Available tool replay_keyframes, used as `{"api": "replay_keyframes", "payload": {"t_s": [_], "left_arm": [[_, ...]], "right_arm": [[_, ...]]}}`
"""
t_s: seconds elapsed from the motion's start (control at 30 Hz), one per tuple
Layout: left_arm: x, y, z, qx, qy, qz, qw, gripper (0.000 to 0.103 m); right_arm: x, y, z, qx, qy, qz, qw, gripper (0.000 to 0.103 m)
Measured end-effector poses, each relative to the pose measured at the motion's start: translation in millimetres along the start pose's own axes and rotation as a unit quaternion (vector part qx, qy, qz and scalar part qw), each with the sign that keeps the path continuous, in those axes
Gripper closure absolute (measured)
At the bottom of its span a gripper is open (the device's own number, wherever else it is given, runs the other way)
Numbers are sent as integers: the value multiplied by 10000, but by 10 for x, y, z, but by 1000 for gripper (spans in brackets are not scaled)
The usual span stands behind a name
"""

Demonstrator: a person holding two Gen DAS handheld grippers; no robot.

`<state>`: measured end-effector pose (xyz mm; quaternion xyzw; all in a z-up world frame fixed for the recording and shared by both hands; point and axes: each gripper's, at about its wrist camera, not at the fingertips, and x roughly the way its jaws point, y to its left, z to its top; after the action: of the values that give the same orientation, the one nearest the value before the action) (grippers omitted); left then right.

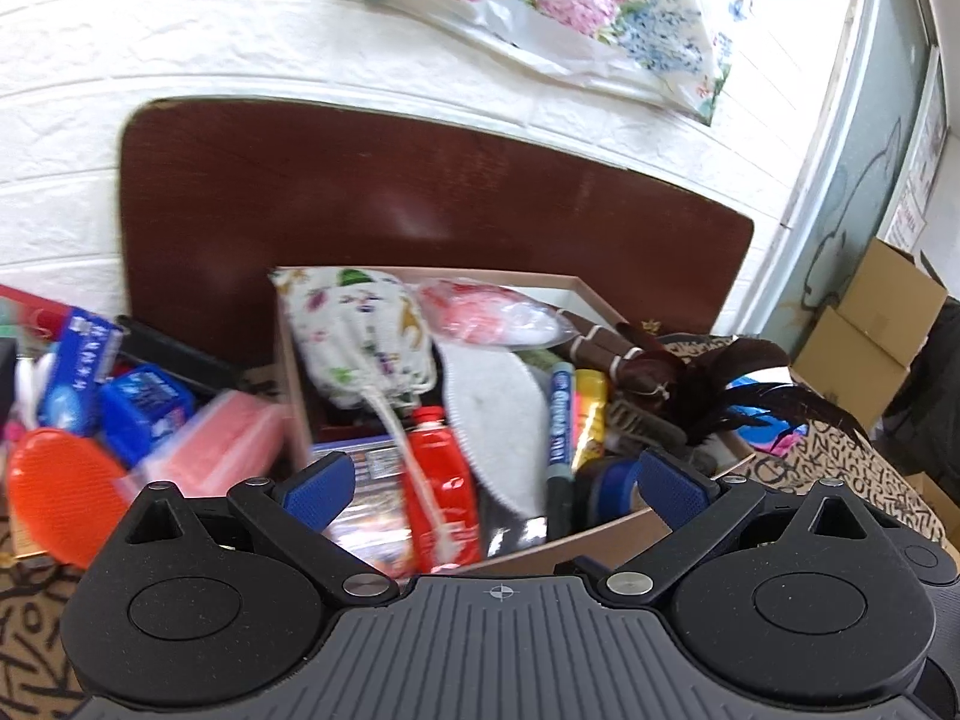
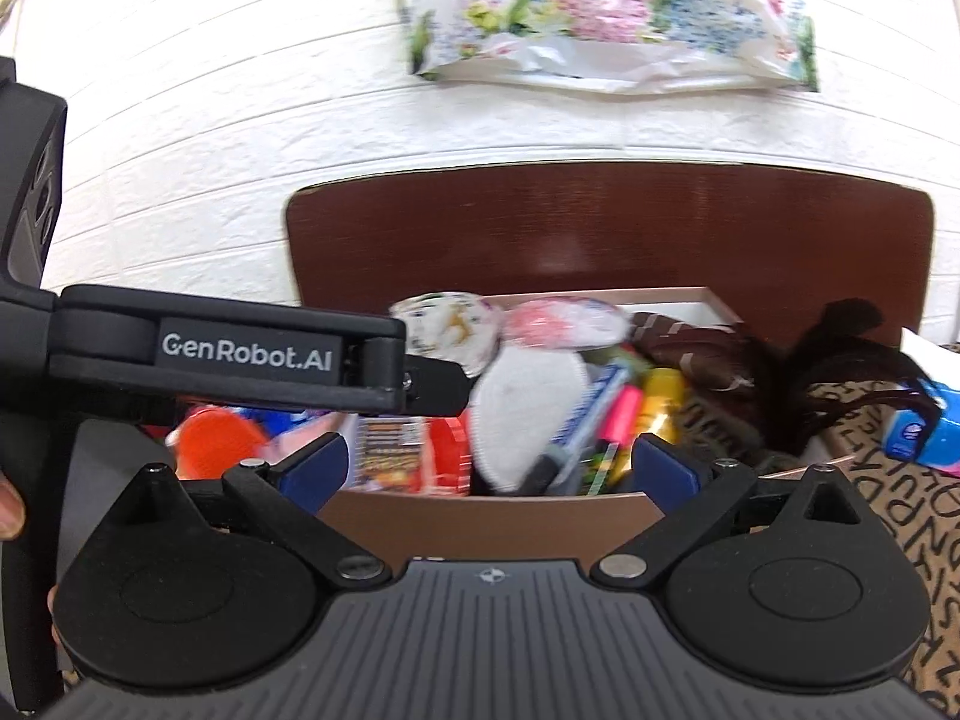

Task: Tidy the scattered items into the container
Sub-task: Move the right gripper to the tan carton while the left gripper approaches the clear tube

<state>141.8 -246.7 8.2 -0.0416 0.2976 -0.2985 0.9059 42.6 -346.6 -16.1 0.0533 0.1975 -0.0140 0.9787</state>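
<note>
Both views blurred, the right wrist view more so; labels inside the box cannot be read. Box sits on a letter-patterned cloth in front of a dark brown board that stands against a white brick-textured wall. Box is packed: printed drawstring pouch at the rear left, its cord trailing over a red bottle; white oval pad in the middle; blue marker and a yellow tube to its right; dark feathers hang over the right rim. The near wall of the box is partly covered by the gripper bodies in both views, so the front contents are cut off. Left of the box, outside it, lie an orange brush, a pink case, a blue packet and a blue-white tube, crowded and overlapping; the far left edge is cropped. Left gripper hovers over the near rim, jaws spread, nothing between them. Right gripper is likewise above the near wall, jaws spread, empty. In the right wrist view the left gripper's arm crosses the frame and hides the scattered items. A floral bag hangs on the wall above. Cardboard cartons stand at far right beside a pale door.
</note>
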Motion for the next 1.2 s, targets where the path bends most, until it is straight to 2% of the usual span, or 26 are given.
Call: {"api": "replay_keyframes", "payload": {"t_s": [0.13, 0.27, 0.43, 0.53, 0.7, 0.9, 1.17, 1.2], "left_arm": [[-218, 169, -83, -120, -7, 53, 9999, 0], [-493, 400, -301, -249, -84, 196, 9995, 0], [-822, 803, -636, -689, -160, 494, 9963, 0], [-931, 1050, -805, -821, -75, 671, 9943, 0], [-1021, 1443, -930, -1005, 35, 896, 9909, 0], [-963, 1894, -902, -1296, 11, 1160, 9848, 0], [-819, 2397, -851, -1515, 90, 1300, 9798, 11], [-806, 2454, -850, -1531, 104, 1328, 9792, 15]], "right_arm": [[-32, 205, 3, -88, 12, 128, 9999, 2], [-58, 434, -35, -142, 27, 361, 9992, 1], [33, 830, -200, -380, 295, 782, 9958, 0], [141, 1078, -319, -515, 519, 1018, 9921, 0], [350, 1411, -456, -759, 772, 1228, 9865, 0], [605, 1651, -484, -1078, 848, 1234, 9828, 0], [1026, 1833, -505, -1175, 1006, 1448, 9773, 6], [1081, 1853, -509, -1182, 1021, 1478, 9766, 9]]}}
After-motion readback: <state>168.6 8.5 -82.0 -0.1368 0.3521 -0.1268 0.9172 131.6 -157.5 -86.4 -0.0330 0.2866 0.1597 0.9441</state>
